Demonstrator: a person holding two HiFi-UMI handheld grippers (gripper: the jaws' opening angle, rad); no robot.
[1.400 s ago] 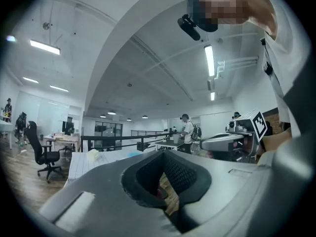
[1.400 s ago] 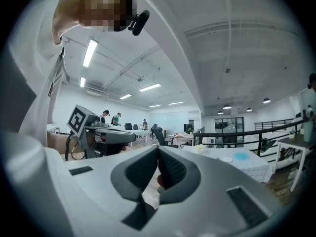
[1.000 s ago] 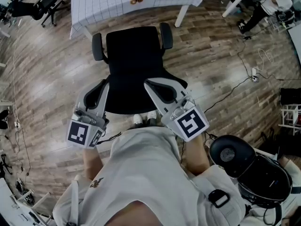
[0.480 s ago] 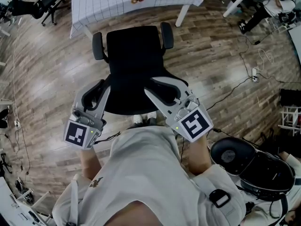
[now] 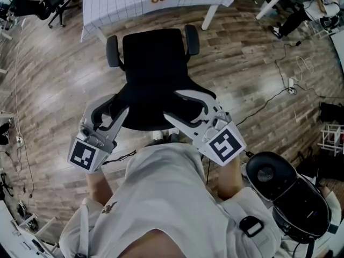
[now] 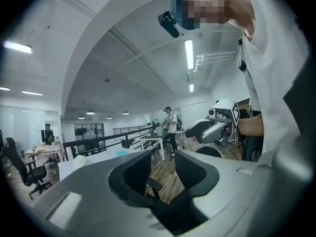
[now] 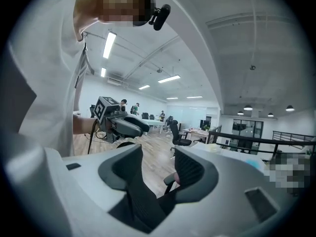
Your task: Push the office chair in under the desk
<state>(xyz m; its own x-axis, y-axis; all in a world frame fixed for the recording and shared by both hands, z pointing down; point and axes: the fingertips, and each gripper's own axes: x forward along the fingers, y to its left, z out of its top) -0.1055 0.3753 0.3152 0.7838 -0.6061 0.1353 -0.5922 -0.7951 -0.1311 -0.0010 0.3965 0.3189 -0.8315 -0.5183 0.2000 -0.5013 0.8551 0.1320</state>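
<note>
The chair stands mid-floor, its seat toward 12 o'clock and its back toward 6 o'clock. The desk lies at 12 o'clock, just beyond the seat's front edge, which is not under it. A person stands at 6 o'clock, right behind the chair's back. A second chair sits at 10 o'clock, left of the desk. A power strip lies on the floor at 3 o'clock.

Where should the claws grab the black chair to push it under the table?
Grab the backrest by its side edges, from behind, away from the desk. It is thin and upright, and the seat faces the desk. The left claw and right claw, jaws just opening, straddle those edges.
</note>
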